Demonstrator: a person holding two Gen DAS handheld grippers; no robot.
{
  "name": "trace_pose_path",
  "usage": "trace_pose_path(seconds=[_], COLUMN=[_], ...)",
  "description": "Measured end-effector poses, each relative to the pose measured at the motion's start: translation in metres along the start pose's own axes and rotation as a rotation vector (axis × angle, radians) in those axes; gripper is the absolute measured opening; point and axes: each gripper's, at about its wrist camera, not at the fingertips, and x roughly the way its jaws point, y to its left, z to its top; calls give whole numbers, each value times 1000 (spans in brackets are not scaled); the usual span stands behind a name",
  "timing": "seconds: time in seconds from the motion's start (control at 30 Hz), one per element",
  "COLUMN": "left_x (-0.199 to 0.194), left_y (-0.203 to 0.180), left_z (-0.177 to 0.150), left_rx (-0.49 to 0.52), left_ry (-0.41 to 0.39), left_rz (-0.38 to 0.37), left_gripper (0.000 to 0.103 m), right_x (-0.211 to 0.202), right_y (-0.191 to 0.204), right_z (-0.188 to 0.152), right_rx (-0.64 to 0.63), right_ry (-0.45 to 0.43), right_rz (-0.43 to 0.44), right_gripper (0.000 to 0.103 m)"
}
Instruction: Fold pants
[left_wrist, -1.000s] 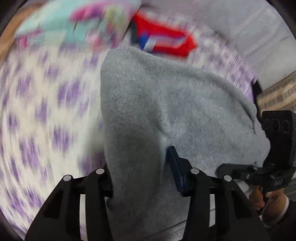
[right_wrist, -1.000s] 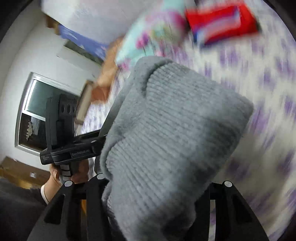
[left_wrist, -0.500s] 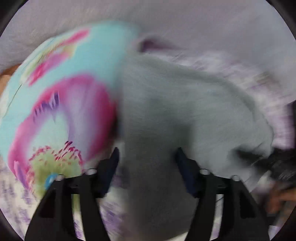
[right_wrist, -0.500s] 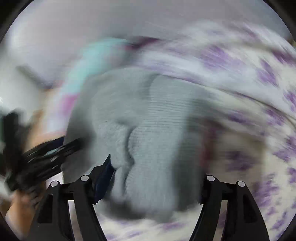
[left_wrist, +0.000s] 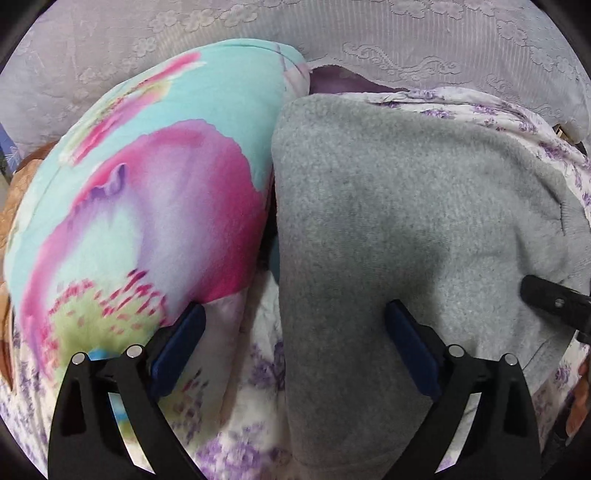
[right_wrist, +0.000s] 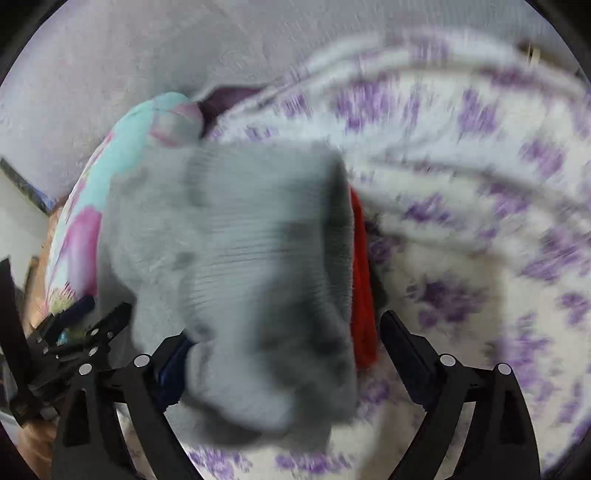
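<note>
The grey pants (left_wrist: 399, 229) lie on the bed (left_wrist: 258, 369) in the middle and right of the left wrist view, pushed up against a turquoise and pink pillow (left_wrist: 147, 206) at the left. The left tool (left_wrist: 293, 345) is spread wide — its right finger rests on the grey cloth, its left near the pillow. In the blurred right wrist view the right tool (right_wrist: 286, 350) is spread too, pants (right_wrist: 236, 280) bunched between its fingers — a red garment (right_wrist: 364, 288) shows just beside them
</note>
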Motion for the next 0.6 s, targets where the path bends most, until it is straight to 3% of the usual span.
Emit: trace_pose_path(seconds=[0.17, 0.27, 0.33, 0.47, 0.6], left_x=[-58, -97, -117, -164, -200], left_y=[4, 5, 6, 9, 12], left_z=[-25, -46, -60, -96, -127], left_rx=[16, -3, -4, 5, 20], left_ry=[-50, -76, -91, -125, -148], left_rz=[14, -39, -56, -67, -71], left_gripper=[94, 94, 95, 98, 98], right_x=[-99, -128, -141, -175, -197], right_y=[18, 39, 48, 63, 82], right_z=[-37, -63, -75, -111, -142], right_rx=[-52, -128, -141, -100, -107], right_ry=[-192, -261, -282, -275, -287], right_rz=[-62, -153, -209, -157, -158], right_gripper=[96, 99, 99, 99, 99])
